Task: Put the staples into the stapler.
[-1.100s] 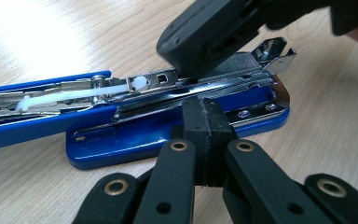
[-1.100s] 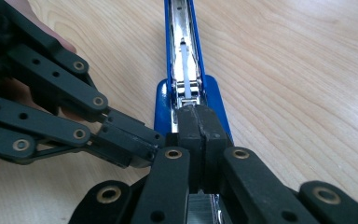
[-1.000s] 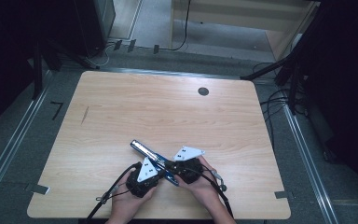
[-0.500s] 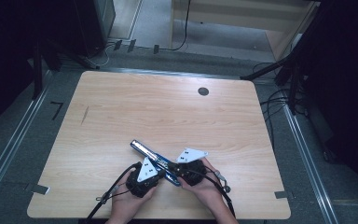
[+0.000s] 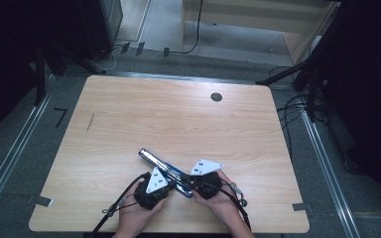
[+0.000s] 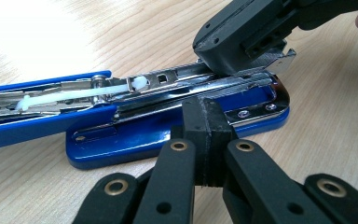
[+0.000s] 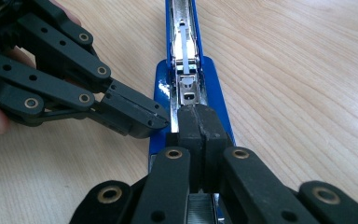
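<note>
A blue stapler [image 5: 155, 160] lies opened flat on the wooden table [image 5: 178, 119], its metal magazine [image 6: 168, 79] exposed with a white pusher inside. My left gripper [image 5: 171, 184] is shut with nothing between its jaws; in the left gripper view its tip [image 6: 207, 116] meets the side of the stapler's blue base [image 6: 135, 140]. My right gripper [image 5: 185, 179] is also shut and empty. Its tip [image 7: 199, 122] rests on top of the magazine [image 7: 185, 70] near the hinge end. The two tips [image 7: 137, 116] stand close together over the stapler [image 7: 161, 93].
A small dark round hole [image 5: 216, 97] sits in the far right part of the table. A person's hands [image 5: 139, 218] hold both grippers at the near edge, with cables [image 5: 124, 198] trailing off. Metal rails and floor cables surround the table.
The right gripper has edged slightly toward the near right. The stapler and the left gripper keep their places.
</note>
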Motion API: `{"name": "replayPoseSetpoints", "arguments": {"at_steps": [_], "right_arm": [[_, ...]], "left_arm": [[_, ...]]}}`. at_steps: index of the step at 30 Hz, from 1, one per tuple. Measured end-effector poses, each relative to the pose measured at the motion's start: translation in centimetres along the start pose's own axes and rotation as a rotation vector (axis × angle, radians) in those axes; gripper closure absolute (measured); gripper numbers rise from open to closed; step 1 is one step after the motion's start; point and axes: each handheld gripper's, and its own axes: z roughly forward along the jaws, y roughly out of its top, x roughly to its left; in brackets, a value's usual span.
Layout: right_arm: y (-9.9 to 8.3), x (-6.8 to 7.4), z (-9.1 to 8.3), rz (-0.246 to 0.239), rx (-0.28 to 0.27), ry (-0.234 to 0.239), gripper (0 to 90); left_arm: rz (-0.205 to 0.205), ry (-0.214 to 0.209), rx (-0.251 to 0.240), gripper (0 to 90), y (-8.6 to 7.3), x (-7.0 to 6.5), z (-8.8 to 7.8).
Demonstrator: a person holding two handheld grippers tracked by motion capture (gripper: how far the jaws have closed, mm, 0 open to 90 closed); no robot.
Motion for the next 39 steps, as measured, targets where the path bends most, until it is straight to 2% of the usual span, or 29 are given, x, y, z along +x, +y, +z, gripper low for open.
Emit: {"name": "replayPoseSetpoints", "arguments": {"at_steps": [6, 12, 22, 26, 27, 28, 29, 34, 36, 37, 39], "right_arm": [[-0.1, 0.0, 0.0, 0.018, -0.013, 0.004, 90.0], [0.3, 0.1, 0.0, 0.006, -0.036, 0.002, 90.0], [1.0, 0.2, 0.1, 0.008, -0.048, -0.007, 90.0], [1.2, 0.1, 0.4, 0.010, -0.062, -0.003, 90.0], [1.3, 0.1, 0.5, 0.010, -0.062, -0.005, 90.0], [1.3, 0.1, 0.5, 0.010, -0.062, -0.005, 90.0], [1.5, 0.1, 0.7, 0.011, -0.063, -0.003, 90.0], [2.2, 0.2, 1.0, 0.004, -0.066, 0.003, 90.0], [2.6, 0.2, 1.2, -0.005, -0.069, 0.004, 90.0], [3.1, 0.3, 1.5, -0.009, -0.071, 0.004, 90.0], [3.2, 0.3, 1.6, -0.014, -0.069, 0.003, 90.0]], "left_arm": [[-0.001, 0.000, 0.000, 90.0, 0.0, 0.0, 0.0], [-0.010, -0.004, -0.001, 90.0, 0.0, 0.1, 0.0], [-0.048, -0.001, -0.029, 90.0, -0.2, 0.7, -0.6], [-0.083, 0.016, -0.045, 90.0, -0.2, 1.4, -1.1], [-0.089, 0.038, -0.050, 90.0, -0.3, 2.0, -1.4], [-0.089, 0.038, -0.050, 90.0, -0.3, 2.0, -1.4], [-0.108, 0.041, -0.057, 90.0, -0.4, 2.5, -1.7], [-0.146, 0.064, -0.078, 90.0, -0.6, 3.9, -2.5], [-0.157, 0.077, -0.073, 90.0, -0.8, 4.6, -2.8], [-0.169, 0.100, -0.076, 90.0, -1.1, 5.2, -3.0], [-0.174, 0.109, -0.075, 90.0, -1.3, 5.6, -3.1]]}}
